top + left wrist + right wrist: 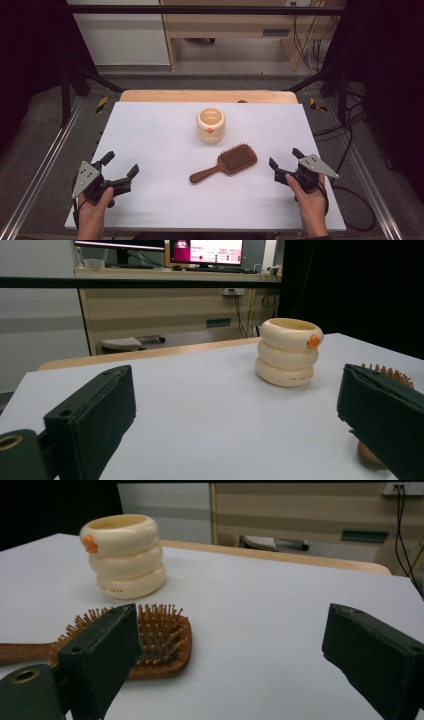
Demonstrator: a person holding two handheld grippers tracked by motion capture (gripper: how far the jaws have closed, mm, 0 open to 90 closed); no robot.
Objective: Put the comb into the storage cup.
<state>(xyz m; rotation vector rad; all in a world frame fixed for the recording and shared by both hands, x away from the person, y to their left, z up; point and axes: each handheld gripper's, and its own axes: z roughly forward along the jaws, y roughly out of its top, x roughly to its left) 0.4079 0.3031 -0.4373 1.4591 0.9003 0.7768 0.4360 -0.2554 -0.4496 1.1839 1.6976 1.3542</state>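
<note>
In the high view we see the left gripper [121, 170] at approx. 8 o'clock on the white table [150, 130], held by the left hand [94, 207], jaws spread wide w/ nothing between them and aimed toward 2 o'clock. Moving right, the wooden hairbrush [226, 163] lies flat just below table centre, bristles up, handle toward 8 o'clock, head toward 2 o'clock. The cream ribbed cup [210, 125] stands upright at 12 o'clock from the brush, near it but not touching, w/ an orange mark on its front. At approx. 4 o'clock we find the right gripper [285, 161], held by the right hand [309, 197], jaws apart and empty, pointing toward 10 o'clock at the brush head; gripper and brush are near, no contact. In the left gripper view the cup [288, 352] sits at 1 o'clock beyond the open jaws, and the brush [387, 375] is partly hidden behind the right-hand jaw. In the right gripper view the brush head [162, 635] lies at 9 o'clock, partly behind the left-hand jaw, the cup [125, 555] at 11 o'clock behind it.
</note>
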